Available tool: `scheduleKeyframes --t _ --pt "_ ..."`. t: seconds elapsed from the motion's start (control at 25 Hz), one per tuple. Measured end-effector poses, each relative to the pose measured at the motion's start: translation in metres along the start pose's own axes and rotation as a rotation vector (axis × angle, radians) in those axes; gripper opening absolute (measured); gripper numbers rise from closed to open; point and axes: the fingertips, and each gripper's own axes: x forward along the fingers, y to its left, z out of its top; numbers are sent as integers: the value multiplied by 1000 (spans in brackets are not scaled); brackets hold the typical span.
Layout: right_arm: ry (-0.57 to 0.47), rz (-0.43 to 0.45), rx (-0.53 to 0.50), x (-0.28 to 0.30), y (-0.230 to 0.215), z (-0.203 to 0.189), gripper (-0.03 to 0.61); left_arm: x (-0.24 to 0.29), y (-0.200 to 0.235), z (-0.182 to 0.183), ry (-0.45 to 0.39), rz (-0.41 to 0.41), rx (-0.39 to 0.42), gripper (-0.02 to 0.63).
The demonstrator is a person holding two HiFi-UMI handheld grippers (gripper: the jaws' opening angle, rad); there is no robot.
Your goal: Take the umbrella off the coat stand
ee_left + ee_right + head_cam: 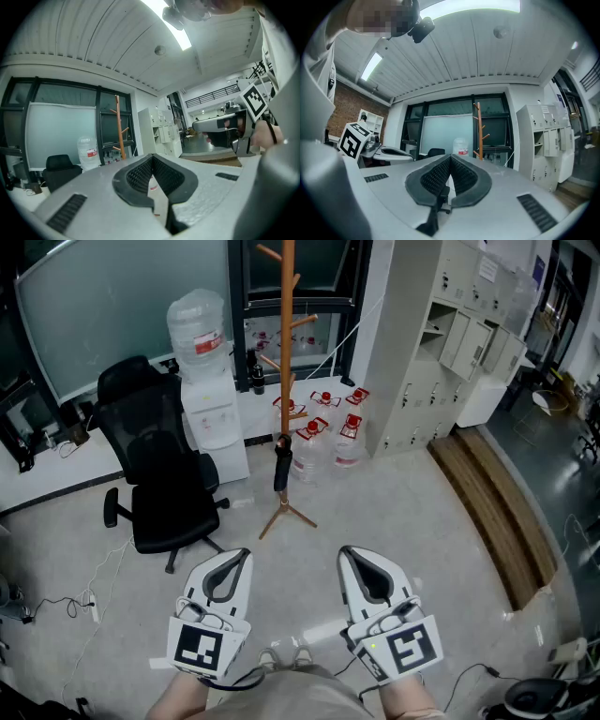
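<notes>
A tall wooden coat stand (287,352) rises from the floor ahead of me, in front of a dark window. A folded black umbrella (280,468) hangs low on its pole, just above the spread feet. My left gripper (236,559) and right gripper (352,555) are side by side at the bottom of the head view, well short of the stand. Both are shut with nothing between the pads. The stand (120,133) shows small and far beyond the closed left gripper (152,157). It (478,131) is equally distant past the closed right gripper (450,157).
A black office chair (157,474) stands left of the stand. Beside it is a white water dispenser (214,413) with a bottle on top. Several red-capped water jugs (328,427) sit behind the stand's base. White lockers (441,343) and a wooden step (497,512) lie to the right.
</notes>
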Motion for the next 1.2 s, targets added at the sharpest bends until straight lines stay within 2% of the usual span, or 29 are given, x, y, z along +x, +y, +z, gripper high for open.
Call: scheduleKeyframes --t 0.2,0.44,1.2 --pt "1 0 -7 -1 2 -2 6 -3 -2 -2 5 -7 17 8" --pt "-29 9 48 -4 -2 1 6 -2 -5 1 7 -4 17 8" --pt "-8 28 86 -12 -41 -16 6 25 -33 4 30 16 39 8"
